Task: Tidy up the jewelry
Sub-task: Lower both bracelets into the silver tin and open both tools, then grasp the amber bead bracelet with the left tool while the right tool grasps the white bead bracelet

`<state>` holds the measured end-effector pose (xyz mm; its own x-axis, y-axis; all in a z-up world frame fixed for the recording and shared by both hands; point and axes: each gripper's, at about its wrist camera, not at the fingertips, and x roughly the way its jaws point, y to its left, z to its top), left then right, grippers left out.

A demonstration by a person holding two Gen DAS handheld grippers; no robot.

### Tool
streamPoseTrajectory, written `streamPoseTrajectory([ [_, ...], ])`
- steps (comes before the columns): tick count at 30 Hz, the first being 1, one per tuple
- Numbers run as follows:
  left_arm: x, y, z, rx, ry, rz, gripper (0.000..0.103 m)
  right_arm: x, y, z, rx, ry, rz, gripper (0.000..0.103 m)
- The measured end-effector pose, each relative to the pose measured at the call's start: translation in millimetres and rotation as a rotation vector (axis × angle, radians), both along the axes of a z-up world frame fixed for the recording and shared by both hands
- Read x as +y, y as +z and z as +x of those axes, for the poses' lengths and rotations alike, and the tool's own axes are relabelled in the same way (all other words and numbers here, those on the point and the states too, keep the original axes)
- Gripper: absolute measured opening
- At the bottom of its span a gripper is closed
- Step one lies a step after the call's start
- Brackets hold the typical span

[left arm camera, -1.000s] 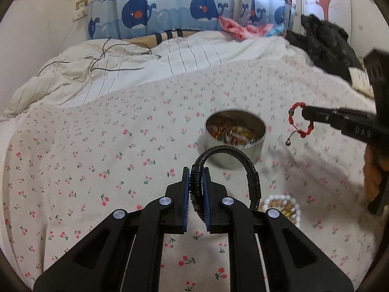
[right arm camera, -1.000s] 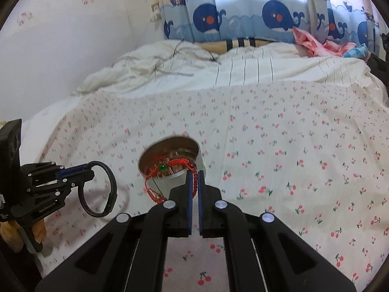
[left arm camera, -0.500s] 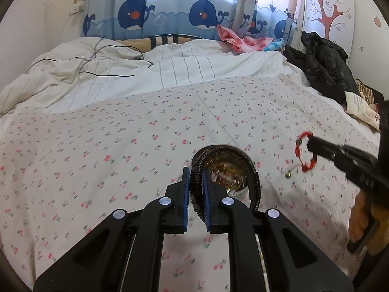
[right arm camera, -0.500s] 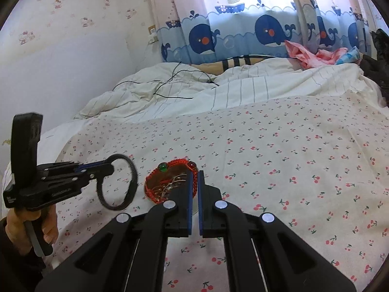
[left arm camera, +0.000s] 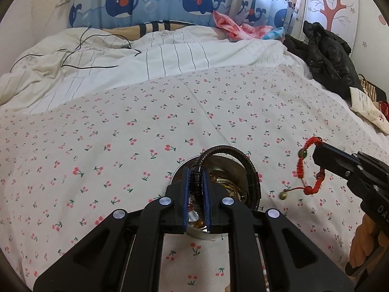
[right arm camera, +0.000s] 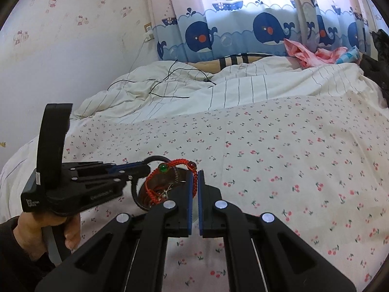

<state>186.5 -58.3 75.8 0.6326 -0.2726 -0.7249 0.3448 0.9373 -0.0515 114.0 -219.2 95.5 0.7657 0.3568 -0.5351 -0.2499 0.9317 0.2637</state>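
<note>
So, both tools have a bracelet right now, over a bed with a cherry-print sheet. The left tool has its blue pads pinched tight on the clasp end of a black braided bracelet, and the loop arcs up and off to the right above a round metal tin sitting on the sheet. From the left camera you can see gold-ish bits inside the tin, though most of it is hidden behind the tool.

The right tool is closed down almost all the way on a red cord bracelet. Its own camera shows the green bead up top and the cord hanging in front of the tin, so it's hard to tell from there how far apart they are. The left camera sorts that out: the red bracelet hangs in the air well right of the tin, with a little bell dangling on a string under it.

Only the right camera shows the person's left hand wrapped round the left tool's handle, plus a dark sleeve. Only the left camera gets the black jacket piled at the far right edge of the bed.
</note>
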Motion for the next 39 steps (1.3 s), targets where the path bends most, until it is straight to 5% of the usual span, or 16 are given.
streamPoseTrajectory([
  [16, 11, -21, 17, 0.090, 0.015, 0.010, 0.013, 45, -20, 42, 0.067, 0.029, -0.147, 0.004],
  [21, 21, -12, 13, 0.072, 0.025, -0.020, 0.036, 57, -32, 51, 0.101, 0.053, -0.175, 0.004],
  [28, 33, -11, 4, 0.068, 0.036, -0.021, 0.039, 71, -44, 58, 0.132, 0.085, -0.210, 0.005],
  [30, 36, -11, 1, 0.064, 0.048, -0.028, 0.052, 75, -47, 58, 0.141, 0.093, -0.222, 0.013],
  [31, 38, -11, 1, 0.063, 0.056, -0.034, 0.055, 75, -48, 58, 0.141, 0.094, -0.220, 0.038],
  [32, 41, -12, -1, 0.063, 0.068, -0.044, 0.058, 74, -48, 57, 0.132, 0.082, -0.214, 0.042],
  [39, 50, -22, -15, 0.085, 0.082, -0.040, 0.072, 63, -32, 52, 0.089, 0.042, -0.169, 0.047],
])
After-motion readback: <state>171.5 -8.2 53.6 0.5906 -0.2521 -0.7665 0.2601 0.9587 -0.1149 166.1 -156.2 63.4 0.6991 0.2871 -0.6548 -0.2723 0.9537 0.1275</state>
